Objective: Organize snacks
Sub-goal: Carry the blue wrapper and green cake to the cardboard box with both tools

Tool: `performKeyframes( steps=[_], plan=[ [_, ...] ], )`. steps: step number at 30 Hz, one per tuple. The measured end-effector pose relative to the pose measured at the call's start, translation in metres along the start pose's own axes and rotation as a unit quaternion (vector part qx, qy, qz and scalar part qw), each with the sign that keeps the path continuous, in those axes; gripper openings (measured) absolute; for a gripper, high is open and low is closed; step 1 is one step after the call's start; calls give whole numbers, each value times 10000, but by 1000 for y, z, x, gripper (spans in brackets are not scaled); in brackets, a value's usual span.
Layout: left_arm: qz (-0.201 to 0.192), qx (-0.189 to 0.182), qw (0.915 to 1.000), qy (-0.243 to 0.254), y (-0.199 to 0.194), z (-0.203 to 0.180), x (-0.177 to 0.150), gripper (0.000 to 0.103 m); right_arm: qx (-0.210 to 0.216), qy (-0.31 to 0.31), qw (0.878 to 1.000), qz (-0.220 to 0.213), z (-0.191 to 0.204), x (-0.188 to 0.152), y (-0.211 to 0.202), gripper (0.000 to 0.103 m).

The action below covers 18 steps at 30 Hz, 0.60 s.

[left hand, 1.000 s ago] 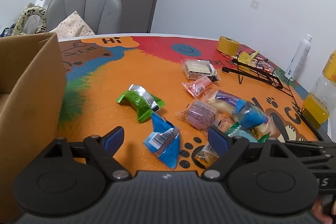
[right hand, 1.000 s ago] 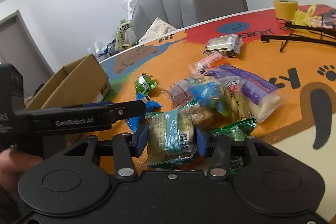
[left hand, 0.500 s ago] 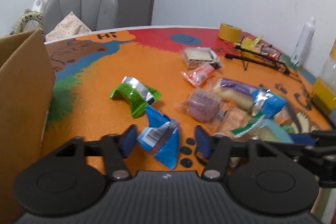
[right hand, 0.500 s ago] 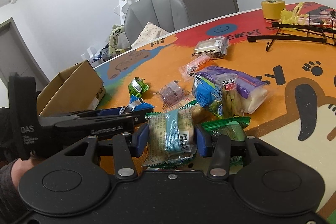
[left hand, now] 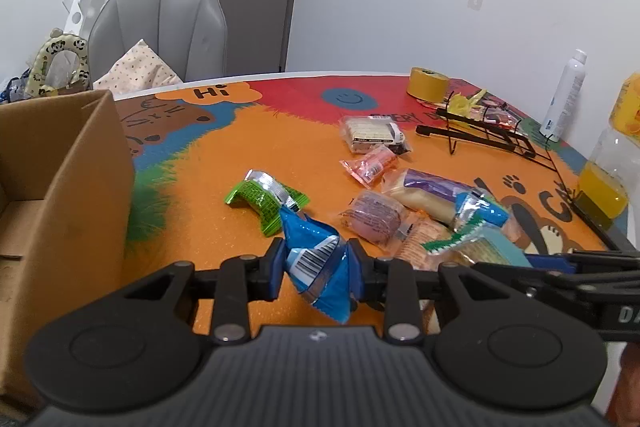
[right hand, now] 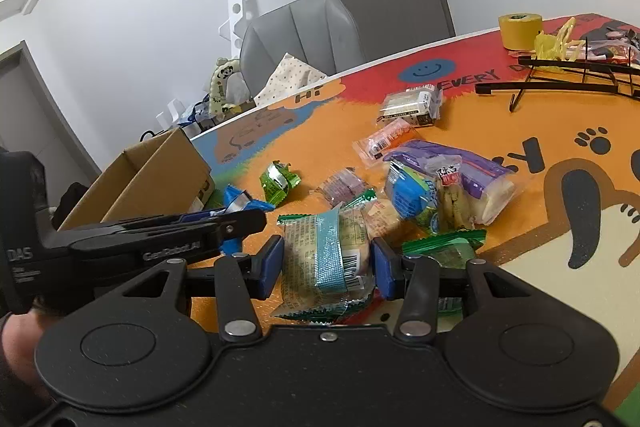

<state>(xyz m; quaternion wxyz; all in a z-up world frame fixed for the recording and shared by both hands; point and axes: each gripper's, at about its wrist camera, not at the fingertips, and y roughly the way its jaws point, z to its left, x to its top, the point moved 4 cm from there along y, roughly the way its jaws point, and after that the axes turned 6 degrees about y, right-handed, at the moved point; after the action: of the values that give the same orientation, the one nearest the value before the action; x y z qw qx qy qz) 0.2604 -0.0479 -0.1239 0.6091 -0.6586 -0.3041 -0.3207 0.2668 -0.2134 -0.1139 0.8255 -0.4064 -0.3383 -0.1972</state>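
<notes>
My left gripper is shut on a blue snack packet low over the orange table mat. My right gripper is shut on a green-and-teal cracker packet, held just above the mat; that packet also shows in the left wrist view. Several loose snacks lie ahead: a green packet, a purple-brown one, a pink one, a wafer pack, a purple-topped cake. An open cardboard box stands at the left.
A black wire rack, a yellow tape roll, a white spray bottle and a bottle of yellow liquid stand at the right. A grey chair is behind the table.
My left gripper has moved forward and closed on the blue packet, which was lying between its open fingers. My right gripper stays shut on the cracker packet and has lifted slightly.
</notes>
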Motion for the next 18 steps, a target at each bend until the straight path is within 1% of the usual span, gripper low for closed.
performKeyframes(
  steps=[6, 9, 13, 18],
  plan=[
    [15, -11, 10000, -31, -23, 6, 6, 31, -59, 74, 10000, -19, 10, 1, 0, 45],
    [30, -2, 10000, -90, -33, 12, 11, 31, -1, 159, 9999, -22, 17, 5, -1, 45],
    [-80, -14, 9999, -77, -50, 16, 21, 31, -64, 66, 9999, -91, 33, 10, -1, 45],
    [-249, 26, 9997, -75, -71, 25, 30, 31, -16, 7, 9999, -148, 49, 16, -1, 45]
  ],
)
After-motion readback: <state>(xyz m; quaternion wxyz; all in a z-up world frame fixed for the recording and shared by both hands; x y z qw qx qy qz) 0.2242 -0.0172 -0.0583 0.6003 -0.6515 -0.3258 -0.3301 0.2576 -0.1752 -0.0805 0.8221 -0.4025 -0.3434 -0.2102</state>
